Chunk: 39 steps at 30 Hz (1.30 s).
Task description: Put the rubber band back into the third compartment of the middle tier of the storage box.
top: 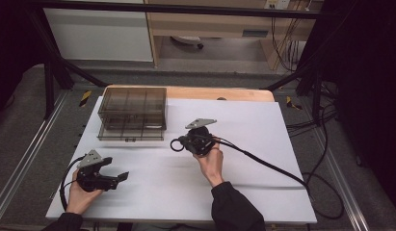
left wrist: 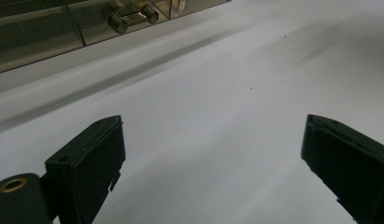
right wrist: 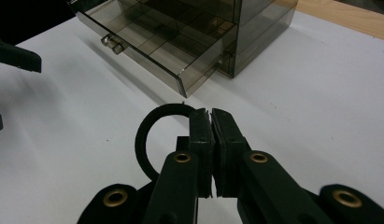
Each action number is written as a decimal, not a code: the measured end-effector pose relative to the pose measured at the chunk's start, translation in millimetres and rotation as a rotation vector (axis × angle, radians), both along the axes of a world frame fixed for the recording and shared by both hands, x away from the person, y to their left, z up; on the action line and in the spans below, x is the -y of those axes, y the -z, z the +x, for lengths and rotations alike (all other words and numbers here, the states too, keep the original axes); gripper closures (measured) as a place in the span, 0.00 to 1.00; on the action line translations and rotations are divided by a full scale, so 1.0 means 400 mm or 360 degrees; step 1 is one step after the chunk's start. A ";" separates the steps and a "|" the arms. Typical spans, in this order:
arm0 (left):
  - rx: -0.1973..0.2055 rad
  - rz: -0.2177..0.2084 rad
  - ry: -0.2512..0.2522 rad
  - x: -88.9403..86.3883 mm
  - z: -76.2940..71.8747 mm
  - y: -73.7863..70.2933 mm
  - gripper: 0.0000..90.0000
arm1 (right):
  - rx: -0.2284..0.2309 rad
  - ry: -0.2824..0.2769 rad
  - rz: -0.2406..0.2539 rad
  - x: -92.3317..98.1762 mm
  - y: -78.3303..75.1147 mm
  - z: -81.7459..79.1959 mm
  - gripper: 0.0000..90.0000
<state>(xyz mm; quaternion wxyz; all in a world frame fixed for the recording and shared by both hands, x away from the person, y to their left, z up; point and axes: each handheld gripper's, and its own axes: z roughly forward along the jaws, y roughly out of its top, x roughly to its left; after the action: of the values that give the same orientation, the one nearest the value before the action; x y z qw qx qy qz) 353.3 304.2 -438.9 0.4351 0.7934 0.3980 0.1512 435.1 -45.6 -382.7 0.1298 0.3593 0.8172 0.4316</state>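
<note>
A smoky see-through drawer box (top: 133,111) stands at the back left of the white table top (top: 244,130). Its lowest drawer (right wrist: 166,53) is pulled out, with a small metal handle (left wrist: 132,17) on the front. My right gripper (top: 184,142) is held above the middle of the table, shut on a black ring (top: 176,145). Seen from the right gripper (right wrist: 211,115), the ring (right wrist: 147,135) sticks out to the left of the closed jaws, just short of the drawer's corner. My left gripper (top: 115,170) sits near the front left, open and empty (left wrist: 213,140), facing the drawer.
A wooden strip (top: 219,92) runs along the table's far edge. The right gripper's cable (top: 272,166) trails over the table's right side. Black frame legs (top: 51,77) and loose cables (top: 325,130) stand on the floor around the table.
</note>
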 end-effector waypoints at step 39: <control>-0.0004 -0.0003 0.0010 -0.002 0.001 0.002 0.07 | 0.0005 0.0011 0.0057 -0.121 0.006 0.105 0.98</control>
<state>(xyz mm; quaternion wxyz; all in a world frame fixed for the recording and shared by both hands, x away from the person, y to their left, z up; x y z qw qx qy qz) 353.6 304.8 -439.7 0.4358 0.7944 0.3962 0.1486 477.2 2.8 -385.0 0.1262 0.3638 0.8078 0.4464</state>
